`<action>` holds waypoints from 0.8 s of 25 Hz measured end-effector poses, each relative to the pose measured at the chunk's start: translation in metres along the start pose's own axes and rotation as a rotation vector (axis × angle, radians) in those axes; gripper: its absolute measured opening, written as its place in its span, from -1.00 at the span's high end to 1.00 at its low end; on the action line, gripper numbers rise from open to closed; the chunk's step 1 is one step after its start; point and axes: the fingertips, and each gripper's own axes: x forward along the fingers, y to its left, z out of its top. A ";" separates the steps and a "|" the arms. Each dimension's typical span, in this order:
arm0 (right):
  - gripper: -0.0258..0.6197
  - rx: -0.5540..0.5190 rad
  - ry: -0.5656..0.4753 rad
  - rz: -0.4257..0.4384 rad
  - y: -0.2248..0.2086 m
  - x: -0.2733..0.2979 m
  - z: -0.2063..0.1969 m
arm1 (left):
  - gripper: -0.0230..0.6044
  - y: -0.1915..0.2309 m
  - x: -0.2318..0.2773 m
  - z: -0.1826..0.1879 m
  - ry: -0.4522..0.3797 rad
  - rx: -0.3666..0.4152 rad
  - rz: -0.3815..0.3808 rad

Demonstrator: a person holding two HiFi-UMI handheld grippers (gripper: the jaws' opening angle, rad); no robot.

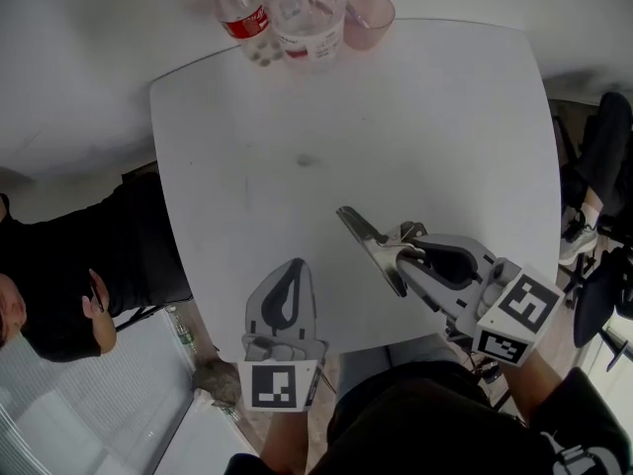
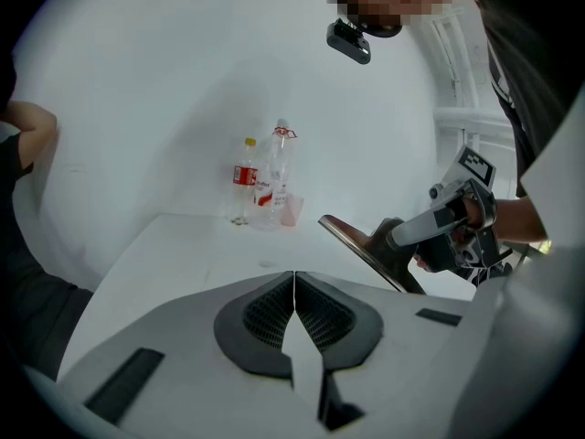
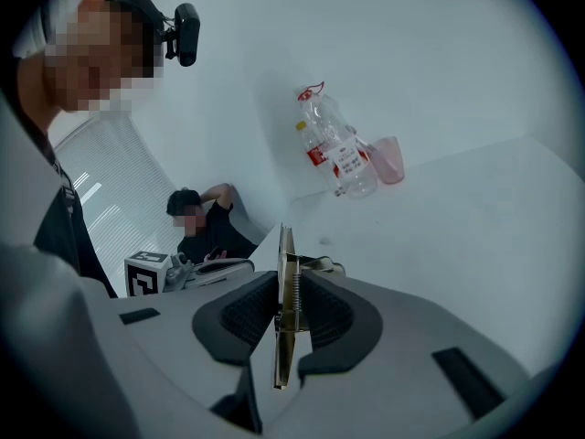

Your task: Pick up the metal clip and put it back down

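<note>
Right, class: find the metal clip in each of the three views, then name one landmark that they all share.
Head view: metal clip right of centre, in the right gripper.
Left gripper view: clip right of centre, slanting.
Right gripper view: clip edge-on between the jaws, centre.
Shared landmark: the pink cup.

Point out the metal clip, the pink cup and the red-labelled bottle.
metal clip (image 1: 364, 234): head view, middle of its flat blade.
pink cup (image 1: 369, 18): head view, inside its open mouth.
red-labelled bottle (image 1: 243, 18): head view, on the red label.
</note>
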 end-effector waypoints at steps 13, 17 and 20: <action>0.64 0.039 0.106 0.022 -0.023 0.044 -0.038 | 0.85 0.033 0.016 -0.033 0.028 -0.041 0.040; 0.64 0.044 0.146 0.026 -0.031 0.054 -0.051 | 0.85 0.036 0.023 -0.037 0.022 -0.035 0.050; 0.64 0.065 0.181 0.014 -0.036 0.060 -0.057 | 0.85 0.039 0.027 -0.038 0.015 -0.036 0.044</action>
